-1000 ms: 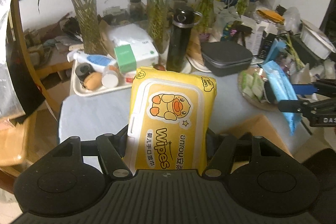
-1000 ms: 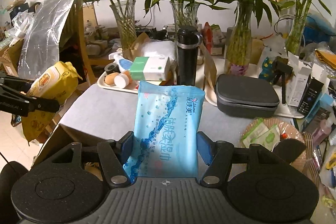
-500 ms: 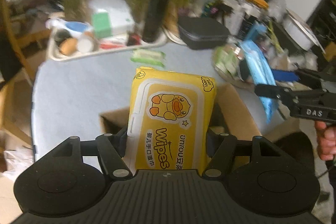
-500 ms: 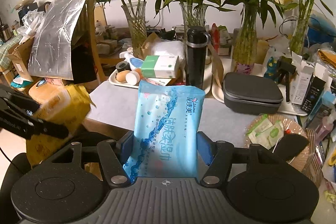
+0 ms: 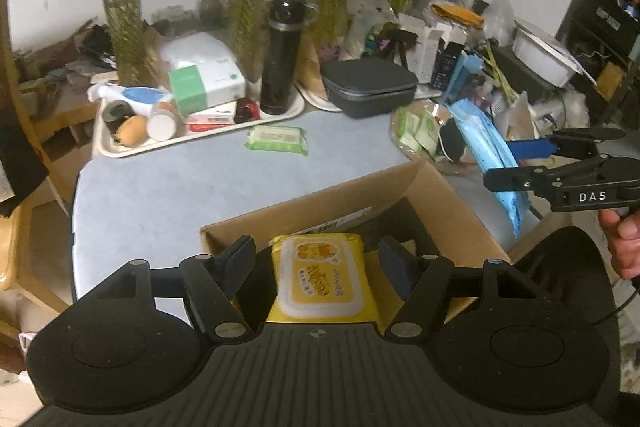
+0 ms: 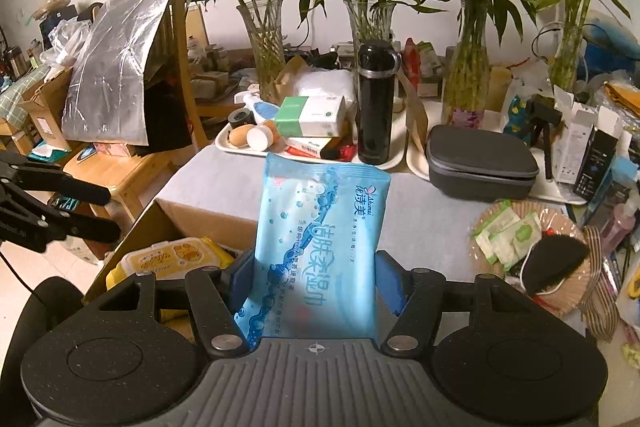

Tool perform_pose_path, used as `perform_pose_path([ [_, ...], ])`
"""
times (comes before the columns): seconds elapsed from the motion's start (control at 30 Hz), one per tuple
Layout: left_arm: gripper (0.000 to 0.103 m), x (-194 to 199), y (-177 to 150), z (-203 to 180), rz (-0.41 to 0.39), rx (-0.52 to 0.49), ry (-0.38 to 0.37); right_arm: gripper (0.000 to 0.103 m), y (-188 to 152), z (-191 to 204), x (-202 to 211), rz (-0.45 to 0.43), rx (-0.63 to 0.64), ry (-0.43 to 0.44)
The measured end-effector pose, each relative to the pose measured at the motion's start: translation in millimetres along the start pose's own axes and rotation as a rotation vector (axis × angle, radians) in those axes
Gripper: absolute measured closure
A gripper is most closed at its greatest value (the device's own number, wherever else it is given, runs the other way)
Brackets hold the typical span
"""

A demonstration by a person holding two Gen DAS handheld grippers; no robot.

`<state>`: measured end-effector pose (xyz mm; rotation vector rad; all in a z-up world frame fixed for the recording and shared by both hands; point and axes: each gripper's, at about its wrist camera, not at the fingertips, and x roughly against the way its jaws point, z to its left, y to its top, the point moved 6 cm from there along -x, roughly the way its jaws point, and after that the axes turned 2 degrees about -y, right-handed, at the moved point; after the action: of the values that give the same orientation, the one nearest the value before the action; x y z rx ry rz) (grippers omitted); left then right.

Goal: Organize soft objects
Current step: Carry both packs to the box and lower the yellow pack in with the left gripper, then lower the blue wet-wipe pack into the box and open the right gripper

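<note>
Dropped from the left gripper (image 5: 316, 259), the yellow wipes pack (image 5: 322, 277) now lies flat in the cardboard box (image 5: 452, 203) at the bench's near edge; a second ago it stood clamped upright. Those jaws stand wide, clear of the pack on both sides. To the right, the right gripper (image 6: 316, 281) holds the blue wet-wipes pack (image 6: 320, 235) upright, jaws pressed on its lower sides. Placing it well likely means carrying it over the box's free space beside the yellow pack, lowering, then releasing.
</note>
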<state>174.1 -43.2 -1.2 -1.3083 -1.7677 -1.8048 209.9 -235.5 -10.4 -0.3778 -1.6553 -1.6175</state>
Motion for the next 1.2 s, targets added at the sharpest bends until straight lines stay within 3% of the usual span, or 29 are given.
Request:
perform_pose_path([
  [0.13, 0.035, 8.5, -11.0, 3.5, -0.022, -0.001, 0.037, 0.037, -4.5, 3.4, 0.9, 0.007, 0.01, 0.009],
  [0.53, 0.035, 19.5, -36.5, 10.6, -0.031, 0.034, 0.006, 0.036, -2.0, 23.3, -8.5, 0.033, 0.019, 0.091],
  [0.6, 0.035, 20.4, -40.5, 11.5, -0.031, 0.031, 0.011, 0.031, -5.8, 25.0, -18.9, 0.075, -0.006, 0.139],
  [0.67, 0.035, 20.6, -42.8, 13.3, -0.031, 0.039, 0.008, 0.017, -9.9, 22.6, -28.1, 0.097, -0.03, 0.131],
  [0.97, 0.035, 21.3, -49.0, 19.6, -0.037, 0.052, 0.024, 0.006, -22.3, 13.9, -25.8, 0.074, -0.04, 0.1],
  [1.2, 0.035, 14.9, -48.8, 23.7, -0.036, 0.08, 0.029, 0.004, -24.3, 3.6, -22.2, 0.068, -0.059, 0.065],
])
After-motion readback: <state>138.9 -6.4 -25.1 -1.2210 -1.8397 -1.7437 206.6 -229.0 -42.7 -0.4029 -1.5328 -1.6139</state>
